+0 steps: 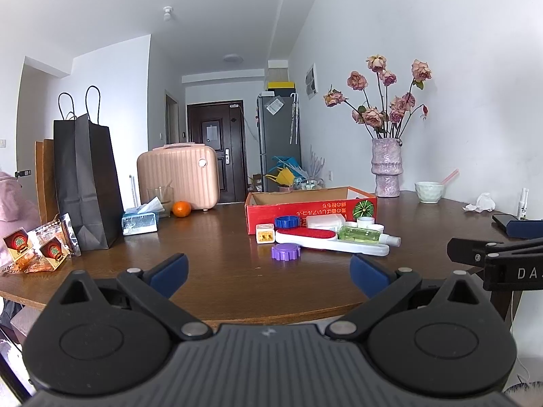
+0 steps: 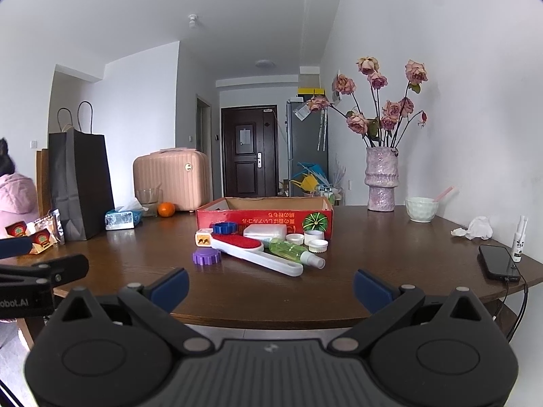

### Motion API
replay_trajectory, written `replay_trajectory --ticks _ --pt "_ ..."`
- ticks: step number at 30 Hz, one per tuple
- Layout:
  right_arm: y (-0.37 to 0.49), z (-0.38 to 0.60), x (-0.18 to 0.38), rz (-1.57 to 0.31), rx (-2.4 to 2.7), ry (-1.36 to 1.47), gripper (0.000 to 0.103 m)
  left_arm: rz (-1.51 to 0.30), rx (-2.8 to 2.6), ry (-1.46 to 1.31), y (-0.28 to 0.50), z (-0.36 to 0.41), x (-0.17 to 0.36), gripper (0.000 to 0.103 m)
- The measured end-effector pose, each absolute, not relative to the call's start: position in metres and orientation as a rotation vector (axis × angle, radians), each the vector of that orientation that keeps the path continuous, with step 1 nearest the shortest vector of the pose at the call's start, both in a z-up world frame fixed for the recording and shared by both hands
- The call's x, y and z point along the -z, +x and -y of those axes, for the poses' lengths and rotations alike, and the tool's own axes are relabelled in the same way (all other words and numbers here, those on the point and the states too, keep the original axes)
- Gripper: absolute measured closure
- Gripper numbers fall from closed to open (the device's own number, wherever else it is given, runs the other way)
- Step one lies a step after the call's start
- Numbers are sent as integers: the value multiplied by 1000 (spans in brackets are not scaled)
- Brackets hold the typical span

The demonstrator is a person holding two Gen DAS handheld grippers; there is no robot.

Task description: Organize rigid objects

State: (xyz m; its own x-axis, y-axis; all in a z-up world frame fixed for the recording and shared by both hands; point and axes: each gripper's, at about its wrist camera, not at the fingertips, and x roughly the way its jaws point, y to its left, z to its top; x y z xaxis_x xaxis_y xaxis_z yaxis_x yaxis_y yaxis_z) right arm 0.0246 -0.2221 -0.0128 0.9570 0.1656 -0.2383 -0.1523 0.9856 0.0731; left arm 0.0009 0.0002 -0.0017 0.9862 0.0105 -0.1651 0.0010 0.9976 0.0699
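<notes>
A red cardboard box (image 1: pixel 305 215) (image 2: pixel 261 218) stands open on the brown table (image 1: pixel 210 264) (image 2: pixel 373 271). In front of it lie a purple cap (image 1: pixel 286 251) (image 2: pixel 206 257), a blue cap (image 1: pixel 286 221) (image 2: pixel 224 227), a white-and-red lint brush (image 1: pixel 325 240) (image 2: pixel 251 251), a green spray bottle (image 1: pixel 366 234) (image 2: pixel 295 252), a white-and-yellow plug (image 1: pixel 264 234) (image 2: pixel 203 238), a white case (image 1: pixel 324 221) (image 2: pixel 264 230) and white lids (image 2: pixel 314 239). My left gripper (image 1: pixel 268 271) and my right gripper (image 2: pixel 271 283) are open and empty, near the table's front edge, short of the pile.
A black paper bag (image 1: pixel 85 183) (image 2: pixel 79 183), tissue pack (image 1: pixel 139 222), orange (image 1: pixel 182 209) and pink case (image 1: pixel 178 176) stand at the left. A vase of roses (image 1: pixel 387 169) (image 2: pixel 380 179), a bowl (image 2: pixel 422 208), a crumpled tissue (image 2: pixel 475 229) and a phone (image 2: pixel 499 263) are at the right.
</notes>
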Motion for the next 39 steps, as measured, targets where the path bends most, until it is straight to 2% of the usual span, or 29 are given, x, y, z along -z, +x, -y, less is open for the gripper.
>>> replay_trajectory --ticks 19,24,30,35,39 --pt "32 222 17 -236 -151 51 0 -162 -33 104 11 2 7 0" --pt "59 219 22 -224 -134 47 0 -206 -36 82 51 -4 6 0" --pt "117 221 26 -268 -141 68 0 -177 -69 -14 107 -16 8 0" --pt "175 220 32 -298 -164 43 0 -343 89 19 172 -22 11 0" --pt "224 231 34 -465 -338 141 0 -372 87 87 215 -13 16 0"
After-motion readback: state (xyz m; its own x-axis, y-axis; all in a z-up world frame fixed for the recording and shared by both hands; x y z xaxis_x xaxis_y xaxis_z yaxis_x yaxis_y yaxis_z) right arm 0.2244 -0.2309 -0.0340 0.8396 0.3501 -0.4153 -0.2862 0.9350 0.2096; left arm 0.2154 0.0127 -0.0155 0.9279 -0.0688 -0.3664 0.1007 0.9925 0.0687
